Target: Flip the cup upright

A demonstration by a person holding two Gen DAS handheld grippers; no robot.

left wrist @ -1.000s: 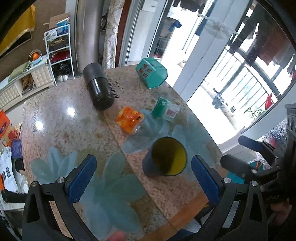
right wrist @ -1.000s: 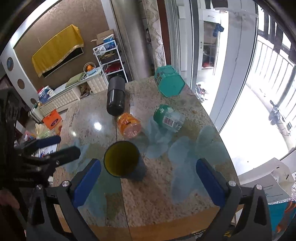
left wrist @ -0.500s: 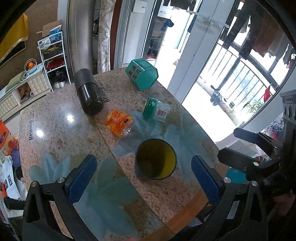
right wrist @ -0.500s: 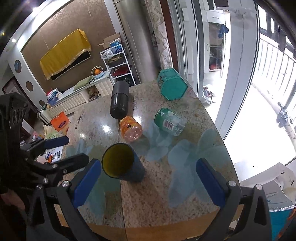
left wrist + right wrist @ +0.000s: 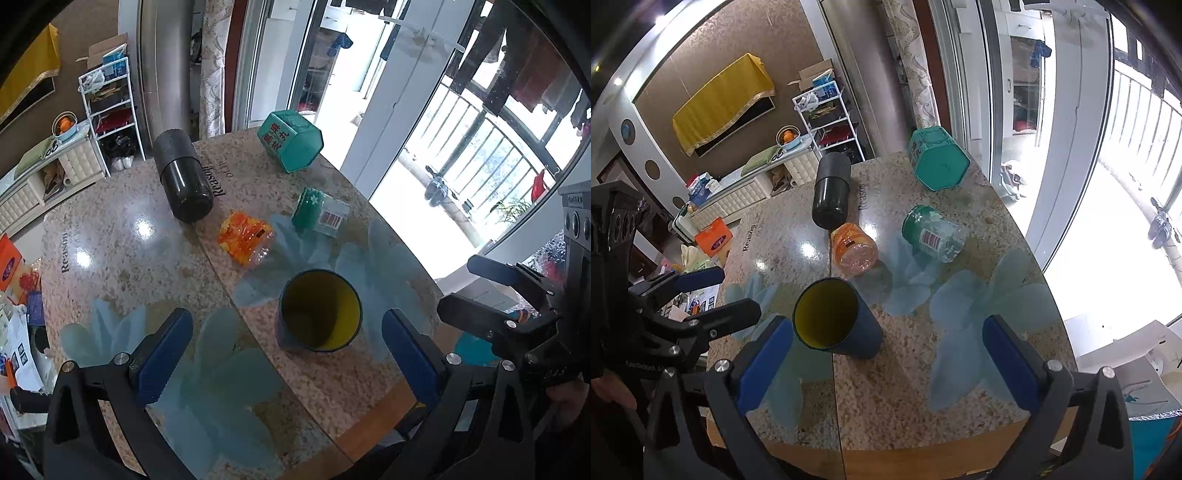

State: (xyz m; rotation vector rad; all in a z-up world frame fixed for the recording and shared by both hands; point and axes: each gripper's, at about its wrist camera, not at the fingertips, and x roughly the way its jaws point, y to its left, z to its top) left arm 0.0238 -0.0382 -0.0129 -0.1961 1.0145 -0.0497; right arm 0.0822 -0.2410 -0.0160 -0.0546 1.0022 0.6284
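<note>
A dark blue cup with a yellow inside (image 5: 319,312) stands upright, mouth up, on the speckled stone table (image 5: 122,258); it also shows in the right wrist view (image 5: 834,319). My left gripper (image 5: 288,350) is open and empty, held above and just short of the cup. My right gripper (image 5: 886,363) is open and empty, above the table's near edge, with the cup close to its left finger (image 5: 764,363). Each gripper shows at the edge of the other's view.
On their sides behind the cup lie an orange jar (image 5: 243,236), a green-capped clear jar (image 5: 321,214), a black flask (image 5: 183,181) and a teal hexagonal tin (image 5: 291,142). The table's wooden edge (image 5: 923,456) is nearest me. Glass doors stand to the right.
Both grippers have drawn back and up from the cup, staying open. The cup stands where it was.
</note>
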